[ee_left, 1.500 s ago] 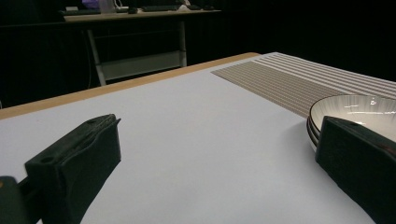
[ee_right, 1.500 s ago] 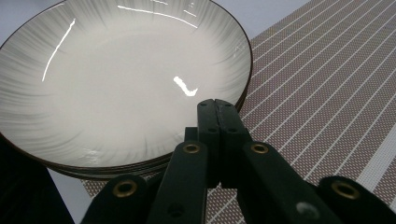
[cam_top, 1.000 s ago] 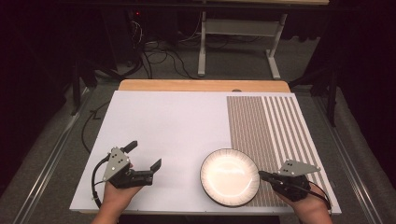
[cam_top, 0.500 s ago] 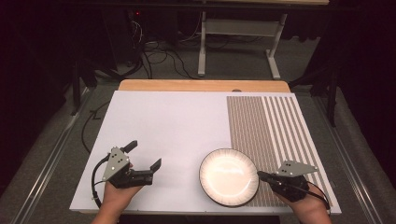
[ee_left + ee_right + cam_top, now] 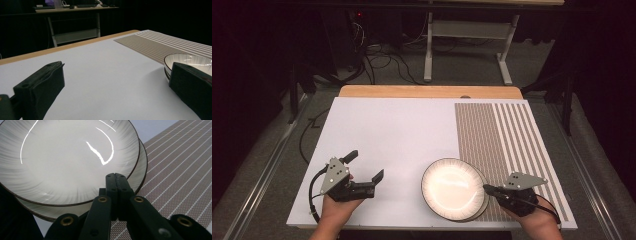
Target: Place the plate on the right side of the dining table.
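- My right gripper (image 5: 488,188) sits at the near right of the tabletop (image 5: 402,130). Jaws are clenched flat together, with nothing between them.
- In the right gripper view the closed tips (image 5: 116,177) lie over the near rim of the upper plate (image 5: 67,160). Can't tell whether they touch the rim or hover just above it.
- There are two plates, stacked. The lower plate (image 5: 141,172) peeks out from under the upper one on the mat side and along the near edge.
- Both are white with faint grey radial streaks and a thin dark rim. Glare streaks run across the upper one's well.
- In the high view the plate stack (image 5: 453,189) is near the front edge, right of centre. It straddles the left border of the striped mat (image 5: 507,140), mostly on the bare white surface.
- My left gripper (image 5: 364,167) is at the near left, well apart from the plates. It's released, jaws spread wide, holding nothing.
- It lies low and roughly level, jaws pointing across towards the plates.
- In the left gripper view its two black jaws frame bare white tabletop (image 5: 100,75). The plate stack (image 5: 187,60) sits just behind the right-hand one, with the striped mat (image 5: 160,45) beyond.
- A wooden strip (image 5: 427,91) runs along the far edge of the white surface.
- Past the tabletop there's a white metal frame (image 5: 467,45) and loose cables (image 5: 377,60) on the dark floor.
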Tool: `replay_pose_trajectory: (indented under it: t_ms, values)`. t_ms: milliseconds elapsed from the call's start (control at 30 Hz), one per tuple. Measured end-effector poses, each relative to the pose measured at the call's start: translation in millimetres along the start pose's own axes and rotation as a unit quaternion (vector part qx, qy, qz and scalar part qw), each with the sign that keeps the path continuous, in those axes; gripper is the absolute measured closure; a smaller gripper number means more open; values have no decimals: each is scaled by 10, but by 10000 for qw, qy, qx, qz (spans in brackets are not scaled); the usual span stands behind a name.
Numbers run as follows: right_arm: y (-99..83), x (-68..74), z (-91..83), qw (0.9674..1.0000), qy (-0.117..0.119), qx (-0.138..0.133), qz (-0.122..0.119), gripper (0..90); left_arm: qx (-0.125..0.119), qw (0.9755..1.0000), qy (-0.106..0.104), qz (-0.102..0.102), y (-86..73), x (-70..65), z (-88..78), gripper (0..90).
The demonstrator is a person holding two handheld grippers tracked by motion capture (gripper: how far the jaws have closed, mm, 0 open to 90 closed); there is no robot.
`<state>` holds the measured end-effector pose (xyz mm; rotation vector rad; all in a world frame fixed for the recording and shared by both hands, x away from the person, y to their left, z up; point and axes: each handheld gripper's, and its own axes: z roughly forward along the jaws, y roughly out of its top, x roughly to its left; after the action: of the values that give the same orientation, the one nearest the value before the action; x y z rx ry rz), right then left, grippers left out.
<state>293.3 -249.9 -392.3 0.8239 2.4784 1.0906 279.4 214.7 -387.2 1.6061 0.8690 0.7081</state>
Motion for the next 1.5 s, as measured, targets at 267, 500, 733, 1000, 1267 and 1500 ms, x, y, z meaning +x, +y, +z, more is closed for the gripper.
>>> replay_pose_trajectory:
  t_ms: [267, 500, 733, 1000, 1267, 1500]
  values:
    - [22, 26, 48, 9999, 120, -15, 8, 900, -44, 10000, 6, -25, 8, 12, -17, 6]
    - [26, 34, 54, 9998, 180, 3, 0, 900, -45, 10000, -4, -15, 11, 10, -16, 6]
    - [18, 33, 55, 9998, 211, -42, 32, 900, -80, 10000, 33, -41, 15, 18, -25, 6]
    - [17, 42, 58, 9997, 223, -25, 85, 900, -86, 9999, 27, -55, 15, 28, -28, 6]
    - [17, 50, 62, 9997, 235, -26, 62, 900, -97, 9999, 33, -81, 14, 26, -22, 6]
    - [23, 79, 94, 9995, 313, 24, 0, 900, -60, 9999, 27, -98, 3, 46, -16, 6]
